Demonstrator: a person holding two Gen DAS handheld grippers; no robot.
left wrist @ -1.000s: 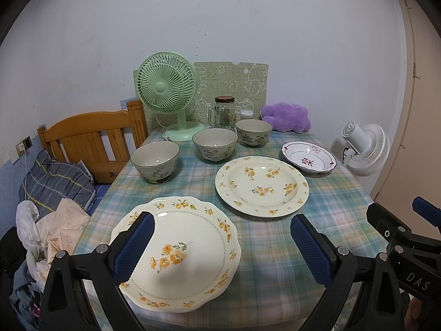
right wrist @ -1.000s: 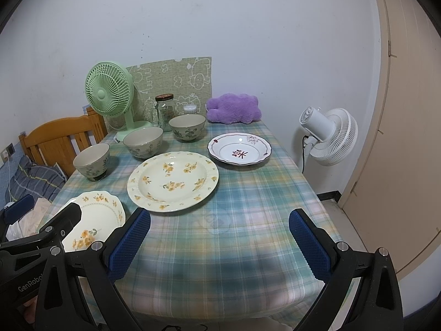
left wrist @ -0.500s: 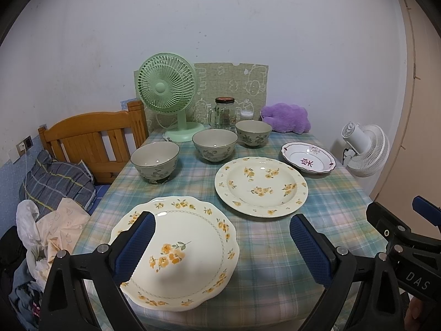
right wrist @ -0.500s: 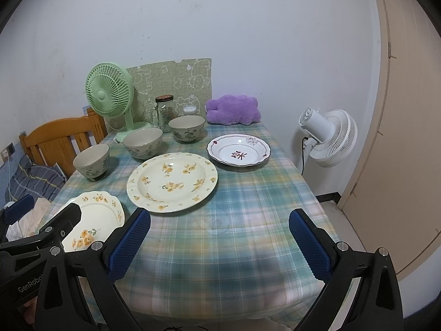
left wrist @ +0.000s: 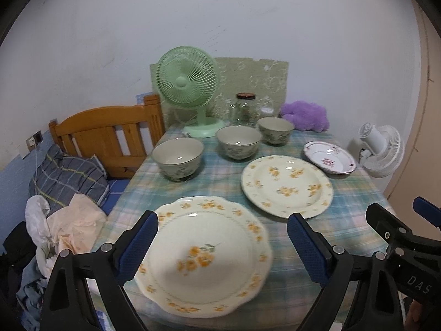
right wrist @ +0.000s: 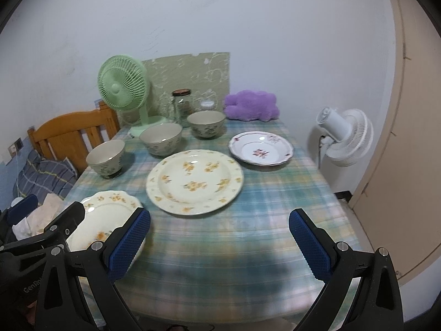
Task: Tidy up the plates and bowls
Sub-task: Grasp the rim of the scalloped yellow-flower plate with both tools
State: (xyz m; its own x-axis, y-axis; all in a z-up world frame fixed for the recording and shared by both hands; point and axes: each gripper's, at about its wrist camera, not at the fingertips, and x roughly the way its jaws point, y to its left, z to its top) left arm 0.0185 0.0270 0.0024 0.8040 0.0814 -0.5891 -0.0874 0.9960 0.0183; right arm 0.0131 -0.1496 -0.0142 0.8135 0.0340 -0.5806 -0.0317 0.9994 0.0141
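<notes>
A scalloped yellow-flower plate (left wrist: 204, 253) lies at the table's near left, right under my open left gripper (left wrist: 222, 245); it also shows in the right wrist view (right wrist: 106, 218). A larger round yellow-flower plate (left wrist: 286, 186) (right wrist: 194, 180) lies mid-table. A small white plate with red flowers (left wrist: 329, 157) (right wrist: 260, 147) lies at the right. Three grey floral bowls (left wrist: 177, 158) (left wrist: 238, 142) (left wrist: 275, 130) stand in a row behind. My right gripper (right wrist: 219, 245) is open and empty above the bare cloth near the front edge.
A green desk fan (left wrist: 190, 88), a glass jar (left wrist: 245, 109) and a purple plush (left wrist: 306, 115) stand at the back of the plaid table (right wrist: 248, 234). A wooden chair (left wrist: 107, 135) and heaped clothes (left wrist: 63, 220) are left. A white fan (right wrist: 344, 135) stands right.
Both grippers have moved forward and slightly down toward the table; the plates look larger. The left gripper is now closer over the scalloped plate. Nothing was grasped.
</notes>
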